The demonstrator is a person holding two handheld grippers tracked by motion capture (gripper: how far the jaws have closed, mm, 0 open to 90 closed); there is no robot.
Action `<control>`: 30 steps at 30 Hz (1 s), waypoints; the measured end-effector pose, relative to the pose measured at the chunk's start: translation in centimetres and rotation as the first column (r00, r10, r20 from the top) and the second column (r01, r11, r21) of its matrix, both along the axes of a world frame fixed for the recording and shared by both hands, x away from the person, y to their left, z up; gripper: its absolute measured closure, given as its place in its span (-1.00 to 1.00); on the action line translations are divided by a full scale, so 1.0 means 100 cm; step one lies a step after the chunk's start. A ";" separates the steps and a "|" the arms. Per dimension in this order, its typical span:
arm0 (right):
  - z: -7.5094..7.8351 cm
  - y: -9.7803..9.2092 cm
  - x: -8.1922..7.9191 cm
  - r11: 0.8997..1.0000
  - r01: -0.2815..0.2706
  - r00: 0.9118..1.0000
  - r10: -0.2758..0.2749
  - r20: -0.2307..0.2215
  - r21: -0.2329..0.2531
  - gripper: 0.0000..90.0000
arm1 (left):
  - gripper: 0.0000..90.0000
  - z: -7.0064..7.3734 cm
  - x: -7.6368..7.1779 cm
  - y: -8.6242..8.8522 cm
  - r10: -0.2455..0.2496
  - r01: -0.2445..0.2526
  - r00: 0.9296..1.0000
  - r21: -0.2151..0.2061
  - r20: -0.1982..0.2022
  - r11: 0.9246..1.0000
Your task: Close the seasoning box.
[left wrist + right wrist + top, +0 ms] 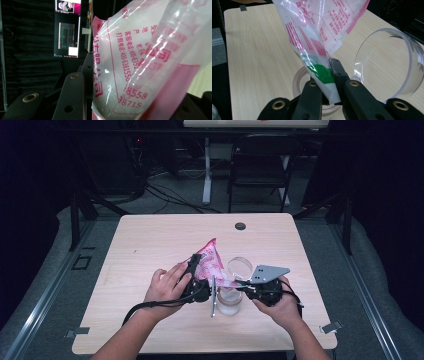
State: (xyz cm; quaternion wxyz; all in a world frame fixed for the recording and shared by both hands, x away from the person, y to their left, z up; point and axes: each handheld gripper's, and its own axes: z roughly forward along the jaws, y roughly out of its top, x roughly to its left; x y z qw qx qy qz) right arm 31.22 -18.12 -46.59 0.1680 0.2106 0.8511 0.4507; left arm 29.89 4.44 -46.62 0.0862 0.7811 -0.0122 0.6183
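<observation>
A pink-and-white printed plastic bag (210, 257) hangs tilted over the middle of the table, held from both sides. My left gripper (194, 272) is shut on its left side; in the left gripper view the bag (130, 50) bulges between the jaws of that gripper (135, 100). My right gripper (241, 284) is shut on the bag's lower corner, which has a green patch, seen in the right gripper view (329, 72) under the bag (319, 20). A glass jar (229, 304) stands right below that corner, its pale ring-shaped rim (298, 81) under the jaws.
A clear round container (240, 266) sits just behind the jar, large at the right of the right gripper view (387, 65). The wooden table (150, 240) has a cable hole (240, 226) at its far edge. A black chair (260, 165) stands beyond.
</observation>
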 end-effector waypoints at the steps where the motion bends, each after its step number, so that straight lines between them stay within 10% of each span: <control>1: 0.000 0.000 0.000 1.000 0.000 1.000 0.000 0.000 0.000 0.96 | 0.36 0.000 0.000 0.000 0.000 0.000 1.000 -0.001 0.000 1.000; 30: -0.001 0.001 0.000 1.000 -0.004 1.000 0.004 -0.005 -0.010 0.95 | 0.37 0.000 -0.001 -0.001 -0.001 0.001 1.000 0.005 -0.001 1.000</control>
